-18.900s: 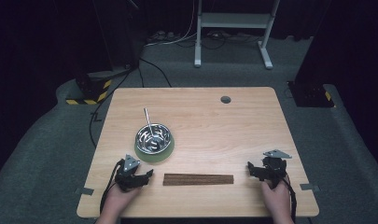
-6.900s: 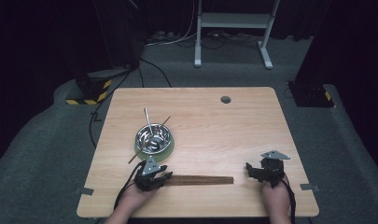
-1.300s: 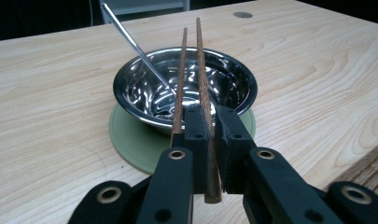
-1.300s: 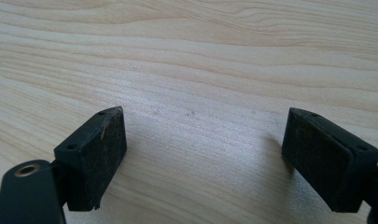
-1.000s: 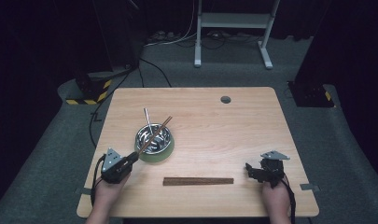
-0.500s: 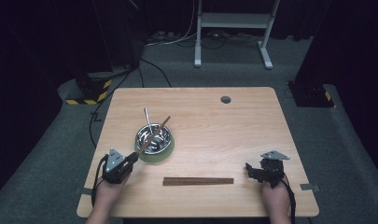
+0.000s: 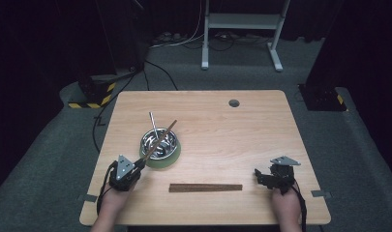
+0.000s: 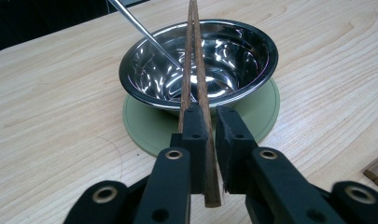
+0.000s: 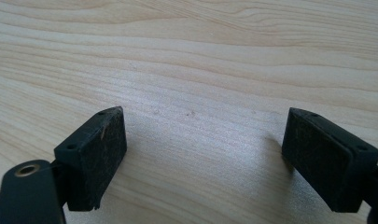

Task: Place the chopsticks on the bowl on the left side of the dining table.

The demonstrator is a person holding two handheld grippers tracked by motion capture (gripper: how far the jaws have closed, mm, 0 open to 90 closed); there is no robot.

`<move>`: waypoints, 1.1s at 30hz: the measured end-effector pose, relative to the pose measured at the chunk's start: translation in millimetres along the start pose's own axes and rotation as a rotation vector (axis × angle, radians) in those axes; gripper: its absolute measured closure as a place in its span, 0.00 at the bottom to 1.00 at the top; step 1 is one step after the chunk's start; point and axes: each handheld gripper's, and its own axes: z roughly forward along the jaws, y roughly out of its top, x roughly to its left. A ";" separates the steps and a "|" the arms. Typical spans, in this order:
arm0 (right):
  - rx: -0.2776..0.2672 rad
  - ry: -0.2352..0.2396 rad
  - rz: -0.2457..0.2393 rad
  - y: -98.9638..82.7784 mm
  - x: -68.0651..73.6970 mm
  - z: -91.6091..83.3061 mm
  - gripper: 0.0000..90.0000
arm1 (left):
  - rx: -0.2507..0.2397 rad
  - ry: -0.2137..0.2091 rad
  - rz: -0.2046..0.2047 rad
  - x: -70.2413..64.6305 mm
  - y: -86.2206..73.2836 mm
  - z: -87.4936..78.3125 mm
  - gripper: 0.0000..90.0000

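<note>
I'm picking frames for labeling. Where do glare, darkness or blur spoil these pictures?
High view: table well lit, surroundings nearly black. Left gripper view: bright glare patches inside the steel bowl; the near end of the chopsticks and the left claw look sharp. Right gripper view: the right claw is soft-edged, the wood grain clear.

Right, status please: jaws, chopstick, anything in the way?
Left gripper shut on chopstick, far end over steel bowl. Right gripper open, empty. Metal rod leaning in bowl beside it.

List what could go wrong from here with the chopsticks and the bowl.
1. The left gripper pinches the pair of brown wooden chopsticks near one end; the long free part could swing or slip.
2. They lean on the shiny steel bowl rim beside a thin metal rod; releasing could send them rolling off or nudge the rod.
</note>
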 end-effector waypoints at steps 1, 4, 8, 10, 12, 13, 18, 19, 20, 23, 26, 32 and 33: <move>0.000 0.000 0.000 0.0 0.0 0.0 0.15 | 0.000 -0.002 0.000 -0.1 0.2 -0.2 0.90; 0.000 0.000 0.000 0.0 0.0 0.0 0.15 | -0.011 -0.001 -0.004 0.2 0.7 -1.4 0.88; 0.002 0.001 0.000 0.1 -0.1 -0.1 0.15 | -0.058 0.002 -0.038 5.1 1.6 -7.0 0.75; 0.002 0.002 0.000 0.1 -0.1 -0.2 0.15 | -0.083 0.004 -0.081 10.1 0.3 -9.7 0.70; 0.012 0.008 -0.002 0.4 -0.5 -1.0 0.15 | -0.086 -0.015 -0.083 13.6 -1.7 -10.7 0.55; 0.012 0.008 -0.002 0.4 -0.5 -1.0 0.15 | -0.086 -0.015 -0.083 13.6 -1.7 -10.7 0.52; 0.002 0.001 0.000 0.1 -0.1 -0.2 0.15 | -0.044 -0.018 -0.051 9.7 -6.9 -3.7 0.48; 0.001 0.000 0.000 0.0 -0.1 -0.1 0.15 | -0.037 -0.020 -0.056 9.4 -8.0 -2.6 0.48; 0.002 0.001 -0.001 0.1 -0.1 -0.2 0.15 | -0.033 -0.025 -0.058 9.5 -9.5 -2.2 0.49; 0.010 0.007 -0.002 0.3 -0.4 -0.8 0.15 | -0.030 -0.027 -0.066 9.2 -11.2 -2.1 0.53; 0.020 0.013 0.008 0.3 0.5 -1.8 0.15 | -0.015 -0.035 -0.059 7.2 -13.3 -0.6 0.62; 0.021 0.014 0.008 0.3 0.6 -1.8 0.15 | -0.015 -0.029 -0.057 7.7 -13.3 -1.6 0.69; 0.021 0.014 0.008 0.3 0.6 -1.8 0.15 | -0.013 -0.027 -0.060 8.0 -13.4 -1.8 0.71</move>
